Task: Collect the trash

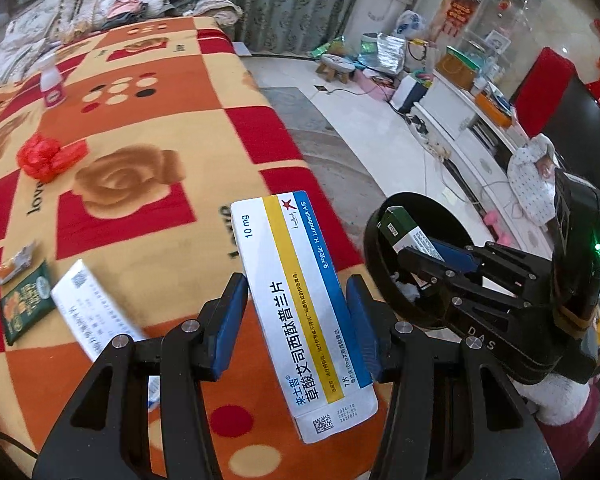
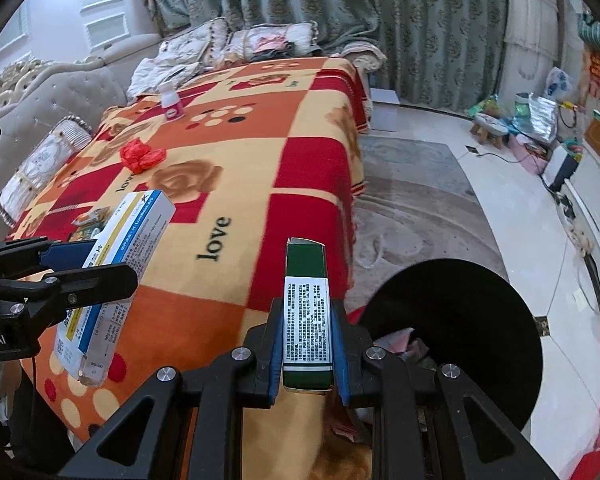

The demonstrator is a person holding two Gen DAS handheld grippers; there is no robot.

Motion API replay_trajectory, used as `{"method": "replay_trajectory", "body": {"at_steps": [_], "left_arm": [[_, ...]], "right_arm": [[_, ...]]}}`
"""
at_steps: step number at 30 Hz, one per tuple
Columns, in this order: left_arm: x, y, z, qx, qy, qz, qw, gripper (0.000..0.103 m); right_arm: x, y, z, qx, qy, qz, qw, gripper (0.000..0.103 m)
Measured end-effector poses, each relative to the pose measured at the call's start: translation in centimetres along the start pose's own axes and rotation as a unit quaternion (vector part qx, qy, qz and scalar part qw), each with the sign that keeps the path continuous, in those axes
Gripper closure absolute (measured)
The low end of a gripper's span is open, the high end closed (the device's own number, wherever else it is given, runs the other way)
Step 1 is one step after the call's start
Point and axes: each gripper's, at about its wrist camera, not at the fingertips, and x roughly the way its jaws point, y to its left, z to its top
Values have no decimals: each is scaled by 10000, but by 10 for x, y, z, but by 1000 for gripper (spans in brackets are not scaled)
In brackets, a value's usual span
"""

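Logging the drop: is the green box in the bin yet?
Not yet. The green box is clamped in the right hand-held gripper, beside the black bin.

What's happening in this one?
A person is clearing trash off a blanket-covered sofa with a claw in each hand. The left claw is shut on a white medicine box; the right claw is shut on a green box. Both are beside a black bin on the floor at the sofa's edge. Still lying on the blanket: a red wad, a small bottle, a green packet and a leaflet.
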Motion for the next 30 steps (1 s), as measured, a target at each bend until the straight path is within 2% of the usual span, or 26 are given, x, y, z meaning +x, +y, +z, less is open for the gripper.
{"method": "replay_trajectory", "body": {"at_steps": [11, 30], "left_arm": [[26, -34, 12, 153, 214, -414, 9988, 54], [74, -81, 31, 200, 506, -861, 9948, 53]], "right_arm": [[-5, -36, -12, 275, 95, -251, 9993, 83], [-8, -102, -33, 824, 224, -582, 9946, 83]]}}
